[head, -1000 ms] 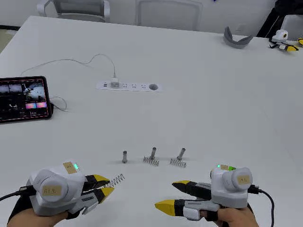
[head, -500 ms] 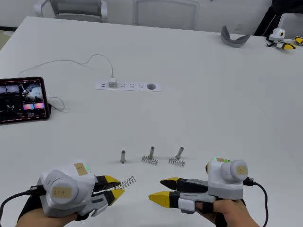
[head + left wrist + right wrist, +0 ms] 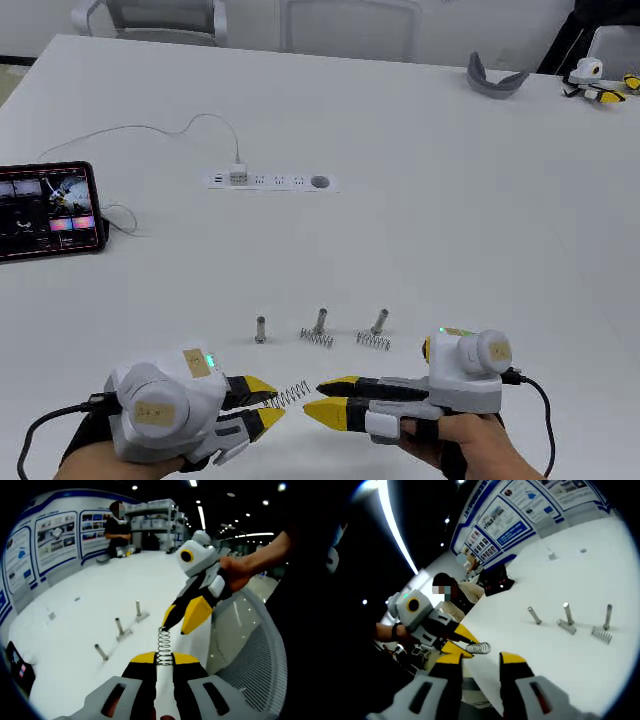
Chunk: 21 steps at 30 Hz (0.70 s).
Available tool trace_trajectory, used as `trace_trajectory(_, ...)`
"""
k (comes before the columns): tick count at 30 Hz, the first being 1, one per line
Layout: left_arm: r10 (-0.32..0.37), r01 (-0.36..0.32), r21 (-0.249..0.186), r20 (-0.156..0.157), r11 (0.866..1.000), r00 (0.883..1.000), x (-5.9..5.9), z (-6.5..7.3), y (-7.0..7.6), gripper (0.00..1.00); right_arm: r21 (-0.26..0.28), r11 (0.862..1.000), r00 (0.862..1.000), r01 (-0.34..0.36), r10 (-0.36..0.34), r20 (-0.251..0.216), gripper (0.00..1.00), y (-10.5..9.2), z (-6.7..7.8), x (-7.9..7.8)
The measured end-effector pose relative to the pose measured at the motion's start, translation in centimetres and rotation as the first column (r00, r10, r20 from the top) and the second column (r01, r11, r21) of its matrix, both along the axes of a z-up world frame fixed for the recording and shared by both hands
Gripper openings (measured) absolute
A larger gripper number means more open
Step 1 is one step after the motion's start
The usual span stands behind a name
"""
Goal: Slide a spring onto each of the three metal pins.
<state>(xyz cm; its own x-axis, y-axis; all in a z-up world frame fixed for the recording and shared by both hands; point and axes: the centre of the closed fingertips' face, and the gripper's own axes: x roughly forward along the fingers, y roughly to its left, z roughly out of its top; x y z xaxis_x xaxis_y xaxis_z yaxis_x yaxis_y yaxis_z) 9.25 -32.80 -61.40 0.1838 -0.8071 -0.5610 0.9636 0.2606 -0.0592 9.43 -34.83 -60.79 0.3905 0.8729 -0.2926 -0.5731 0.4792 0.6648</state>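
"White tabletop (image 3: 450, 220), plain and matte. What is nearest the person on it?"

"The left gripper (image 3: 276, 398), its jaws pinched on one end of a spring (image 3: 290, 393) held roughly level above the surface. The right gripper (image 3: 314, 398) faces it with its jaws apart, one tip at the spring's free end. Whether they touch cannot be told."

"And just beyond them?"

"Three metal pins (image 3: 321, 320) stand upright in a row. The left one is bare. Two loose springs (image 3: 318, 338) lie flat on the table, one at the foot of the middle pin and one at the foot of the right pin."

"Farther back?"

"A tablet (image 3: 48, 210) with a lit screen sits at the left edge. Past it is a white power strip (image 3: 270, 182) with a cable (image 3: 150, 130) looping away. At the far side lies a grey curved piece (image 3: 498, 80), with chairs (image 3: 350, 25) behind the table."

"Does anything in the room hold things?"

"In the left gripper view, poster boards (image 3: 50, 535) line the wall and a person (image 3: 119, 527) is at the table's far end. Shelving (image 3: 155, 510) carries pale storage boxes, and what is in them cannot be told."
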Motion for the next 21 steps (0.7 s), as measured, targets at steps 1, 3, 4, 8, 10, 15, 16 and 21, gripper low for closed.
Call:
trace_trajectory(1, -0.002, 0.002, -0.003, -0.001, 1.000, 1.000, -0.1, 0.0, -0.1, 0.11, 0.005, 1.000, 1.000, -0.001, 0.001, 0.000, 0.29, 0.1, 0.1, 0.0)
trace_trajectory(3, -0.012, 0.012, -0.005, -0.002, 1.000, 1.000, -0.4, 0.1, -0.3, 0.11, 0.015, 1.000, 1.000, -0.003, 0.003, -0.002, 0.28, 0.2, 0.2, 0.0)
trace_trajectory(4, -0.016, 0.016, -0.005, -0.001, 1.000, 1.000, -0.5, 0.1, -0.4, 0.11, 0.021, 1.000, 1.000, -0.006, 0.006, -0.001, 0.27, 0.3, 0.3, 0.1)
trace_trajectory(8, -0.030, 0.030, -0.001, 0.001, 1.000, 1.000, -0.7, 0.1, -0.6, 0.11, 0.035, 0.999, 1.000, -0.020, 0.019, 0.004, 0.20, 0.5, 0.7, 0.0)
trace_trajectory(10, -0.036, 0.036, 0.000, 0.001, 0.999, 0.999, -0.8, 0.1, -0.6, 0.11, 0.041, 0.999, 1.000, -0.023, 0.023, 0.004, 0.17, 0.5, 0.8, 0.0)
trace_trajectory(15, -0.041, 0.041, 0.001, 0.001, 0.999, 0.999, -0.7, 0.1, -0.7, 0.11, 0.046, 0.999, 1.000, -0.029, 0.029, 0.005, 0.13, 0.5, 0.9, -0.1)
trace_trajectory(16, -0.043, 0.043, 0.002, 0.001, 0.999, 0.999, -0.7, 0.1, -0.7, 0.11, 0.050, 0.998, 1.000, -0.031, 0.031, 0.004, 0.13, 0.5, 1.0, -0.2)
trace_trajectory(21, -0.053, 0.053, 0.002, 0.001, 0.999, 0.999, -0.7, 0.1, -1.0, 0.11, 0.041, 0.998, 0.999, -0.048, 0.048, 0.016, 0.12, 0.7, 1.5, -0.1)
